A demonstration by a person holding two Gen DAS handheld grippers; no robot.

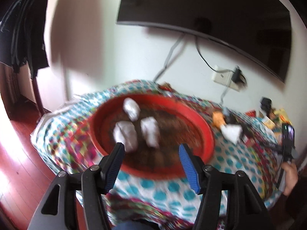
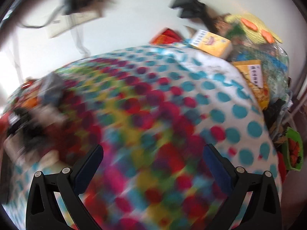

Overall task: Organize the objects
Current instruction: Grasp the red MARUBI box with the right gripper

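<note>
A round red tray (image 1: pixel 208 132) lies on the dotted tablecloth (image 1: pixel 168 187), and three crumpled white paper balls (image 1: pixel 125 133) rest inside it. My left gripper (image 1: pixel 151 149) hovers over the tray's near rim, open, with nothing between its blue pads. A fourth white crumpled piece (image 1: pixel 232 132) lies on the cloth right of the tray, beside an orange item (image 1: pixel 218 119). In the right wrist view my right gripper (image 2: pixel 153 151) stands open above the bare dotted cloth (image 2: pixel 238 111). The picture is blurred.
Yellow boxes (image 2: pixel 211 43) and a yellow bag (image 2: pixel 255 80) crowd the table's far right corner with plastic-wrapped clutter. A green box (image 2: pixel 293 149) sits at the right edge. A dark screen (image 1: pixel 211 13) hangs on the white wall with cables and a socket (image 1: pixel 222 75). Red wooden floor (image 1: pixel 17 153) lies left.
</note>
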